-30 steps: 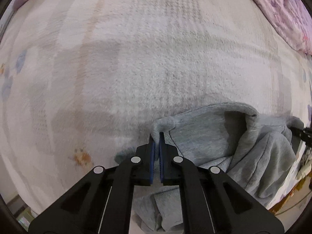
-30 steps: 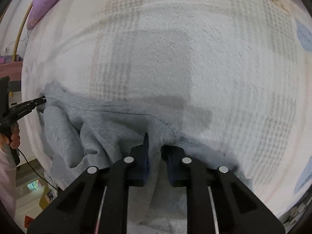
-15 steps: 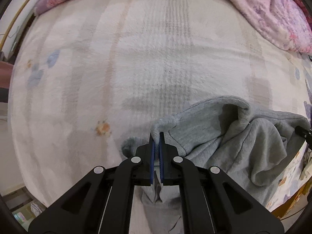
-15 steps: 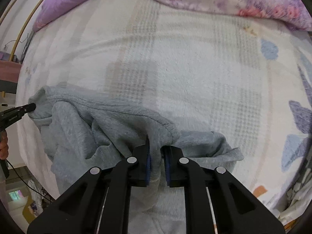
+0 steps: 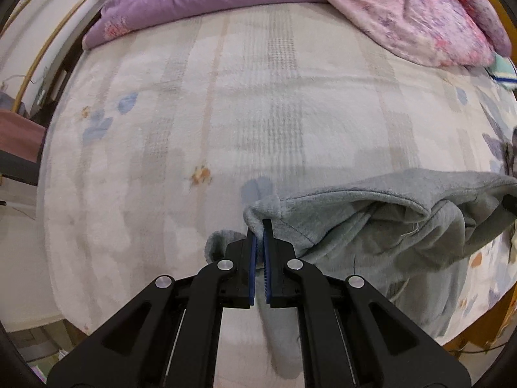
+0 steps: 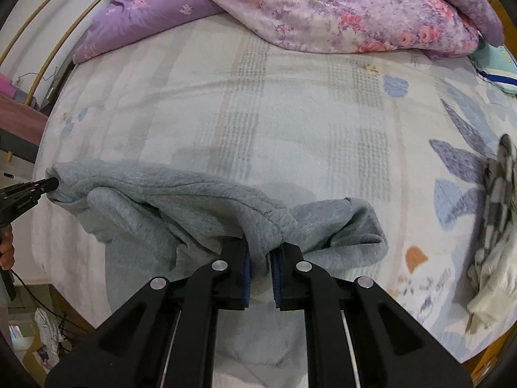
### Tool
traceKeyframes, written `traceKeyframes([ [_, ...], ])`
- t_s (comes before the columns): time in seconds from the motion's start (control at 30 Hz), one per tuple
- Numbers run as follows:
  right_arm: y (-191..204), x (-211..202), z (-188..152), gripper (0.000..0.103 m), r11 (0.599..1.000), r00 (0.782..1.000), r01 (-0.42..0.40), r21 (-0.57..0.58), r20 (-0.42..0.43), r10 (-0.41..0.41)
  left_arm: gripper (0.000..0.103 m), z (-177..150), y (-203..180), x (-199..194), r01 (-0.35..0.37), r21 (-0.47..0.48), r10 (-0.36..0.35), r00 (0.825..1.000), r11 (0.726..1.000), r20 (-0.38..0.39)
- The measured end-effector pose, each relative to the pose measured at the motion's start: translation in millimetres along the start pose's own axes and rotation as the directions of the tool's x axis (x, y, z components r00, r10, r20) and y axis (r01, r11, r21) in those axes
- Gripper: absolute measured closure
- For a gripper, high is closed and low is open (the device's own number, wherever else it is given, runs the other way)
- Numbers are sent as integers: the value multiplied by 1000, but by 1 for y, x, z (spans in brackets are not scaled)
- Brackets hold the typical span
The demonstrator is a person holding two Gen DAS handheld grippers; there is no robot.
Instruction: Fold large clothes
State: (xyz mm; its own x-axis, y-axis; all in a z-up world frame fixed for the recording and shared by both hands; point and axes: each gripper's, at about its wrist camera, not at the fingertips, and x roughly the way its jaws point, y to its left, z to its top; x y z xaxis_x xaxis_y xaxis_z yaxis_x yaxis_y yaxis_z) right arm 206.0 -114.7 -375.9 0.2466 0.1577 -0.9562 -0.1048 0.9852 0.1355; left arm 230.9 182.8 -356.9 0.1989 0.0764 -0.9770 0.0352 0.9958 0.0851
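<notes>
Now | bed blanket (image 5: 265, 97) plaid | both hand-held grippers clamped on grey garment (image 6: 194, 200)

The right gripper (image 6: 260, 252) is pinching a bunched edge of a gray sweatshirt (image 6: 194, 207) between its jaws above a bed (image 6: 290, 123), while the left gripper (image 6: 48, 183) is gripping the garment's far corner at the frame's left. A pink floral quilt (image 6: 355, 9) is lying at the head, a checkered cloth (image 6: 494, 226) at right.
</notes>
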Motion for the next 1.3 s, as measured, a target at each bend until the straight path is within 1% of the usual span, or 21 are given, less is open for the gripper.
traceKeyframes([
  [0.1,6,-16,-29,94,1000,1000,-7,-17,11,7,100,-29,-9,-12,-16,31,16,1000,999,15],
  [0.27,17,-28,-96,95,998,1000,-10,-63,1,10,100,-95,-18,-20,-36,39,37,999,999,-4],
  [0.33,20,-26,-127,95,996,1000,-5,-87,-11,4,100,-126,-24,-14,-53,47,54,998,998,-23],
  [0.4,16,-15,-155,95,998,999,-23,-59,-42,20,100,-153,-30,-4,-53,48,56,997,997,-53],
  [0.5,13,14,-198,95,998,996,-9,-67,-90,2,100,-190,-39,22,-49,56,55,993,997,-102],
  [0.57,8,40,-224,95,999,993,-23,-26,-115,20,100,-217,-49,48,-63,84,73,989,994,-127],
  [0.7,0,83,-254,97,1000,986,-12,27,-167,16,99,-241,-54,88,-78,77,89,984,994,-156],
  [0.77,-4,91,-259,96,995,983,-27,92,-178,43,98,-243,-51,89,-61,39,66,985,997,-161],
  [0.83,-7,79,-256,90,979,981,-72,189,-163,103,90,-244,-44,77,-24,-4,23,987,1000,-160],
  [0.87,-10,73,-256,76,965,976,-100,241,-165,142,71,-247,-39,69,10,-26,-14,984,1000,-175],
  [0.9,-13,68,-256,66,944,968,-141,298,-160,195,55,-250,-36,64,40,-50,-49,981,998,-186],
  [0.93,-16,60,-257,39,902,954,-210,376,-125,274,53,-254,-32,56,91,-89,-106,977,992,-186],
  [0.97,-16,56,-258,31,881,947,-242,406,-99,305,50,-257,-30,52,131,-116,-151,970,985,-191],
  [1.0,-14,53,-258,31,854,934,-282,438,-77,348,46,-261,-30,49,180,-153,-209,956,972,-206],
  [1.03,-11,54,-257,29,846,929,-290,448,-80,361,46,-265,-31,49,234,-203,-279,933,951,-229],
  [1.07,-10,58,-255,26,840,928,-287,460,-82,363,46,-267,-32,50,272,-243,-327,916,931,-232],
  [1.1,-10,63,-254,25,830,928,-286,479,-76,364,43,-268,-36,54,309,-303,-382,898,901,-219],
  [1.13,-14,72,-255,25,803,926,-289,521,-59,372,42,-268,-38,59,325,-341,-408,888,882,-210],
  [1.17,-20,80,-260,25,766,922,-292,573,-44,385,42,-265,-43,70,340,-399,-445,872,852,-207],
  [1.27,-32,97,-265,25,578,876,-364,731,57,479,42,-254,-52,98,355,-550,-528,828,756,-192],
  [1.3,-33,96,-268,25,510,859,-386,769,97,502,42,-252,-55,101,356,-580,-544,819,733,-184],
])
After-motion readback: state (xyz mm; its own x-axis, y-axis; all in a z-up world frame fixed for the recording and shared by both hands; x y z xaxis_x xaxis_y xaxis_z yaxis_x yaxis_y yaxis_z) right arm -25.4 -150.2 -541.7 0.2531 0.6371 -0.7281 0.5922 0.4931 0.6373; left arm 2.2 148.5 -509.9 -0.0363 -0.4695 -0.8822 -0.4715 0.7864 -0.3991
